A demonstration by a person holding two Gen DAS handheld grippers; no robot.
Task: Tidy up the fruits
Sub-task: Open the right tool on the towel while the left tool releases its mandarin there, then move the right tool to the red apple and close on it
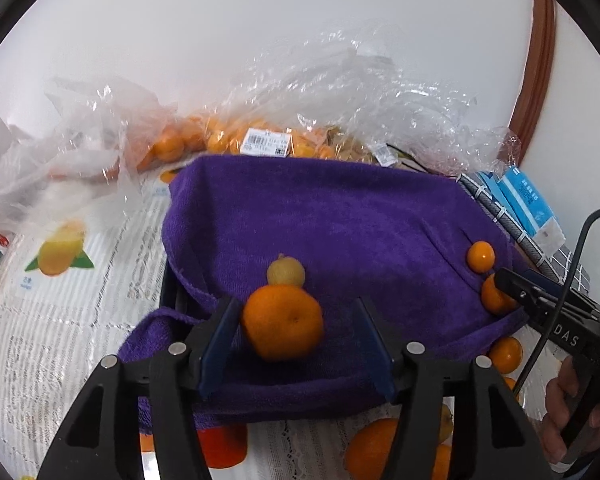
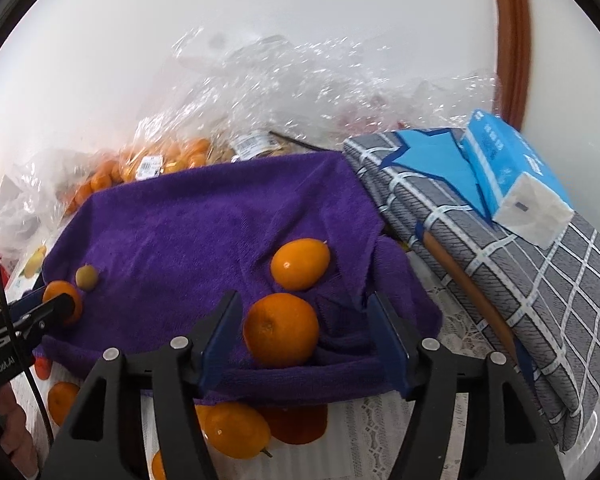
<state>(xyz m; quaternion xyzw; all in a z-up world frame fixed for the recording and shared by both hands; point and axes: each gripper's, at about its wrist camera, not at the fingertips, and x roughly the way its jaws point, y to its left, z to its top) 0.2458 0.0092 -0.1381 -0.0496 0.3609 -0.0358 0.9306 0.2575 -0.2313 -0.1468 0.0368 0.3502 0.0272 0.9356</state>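
Two hand-held black grippers with blue finger pads hover over a purple terry-cloth towel (image 1: pixel 340 216) draped across a tray-like container on a table covered in white lace-patterned cloth (image 1: pixel 60 320). The left gripper (image 1: pixel 296 336) stands with its jaws parted around a round orange mandarin (image 1: pixel 283 322) resting on the towel; the left pad sits just beside the fruit's skin and the right pad stands clear of it, so the fruit is not clamped. Just behind that mandarin, touching it, lies a small yellowish-green round fruit (image 1: pixel 286 271). The right gripper (image 2: pixel 304 340) likewise has its jaws spread, with a second round orange mandarin (image 2: pixel 281 330) between them on the towel, a visible gap on the right side and the left pad close against it. Beyond that, near the towel's fold, sits a smooth, glossy oval orange fruit (image 2: pixel 300 264). In the left wrist view a hand (image 1: pixel 572 412) grips the handle of the right gripper at the frame's right edge. More orange citrus lies loose on the lace cloth in front of the towel (image 2: pixel 236 428). Behind the towel, crumpled clear plastic bags (image 1: pixel 340 92) hold further small orange fruit and bear white price labels. To the right, a grey checked fabric bundle (image 2: pixel 520 280) carries a blue-and-white pack of tissues (image 2: pixel 512 176), against a white wall.
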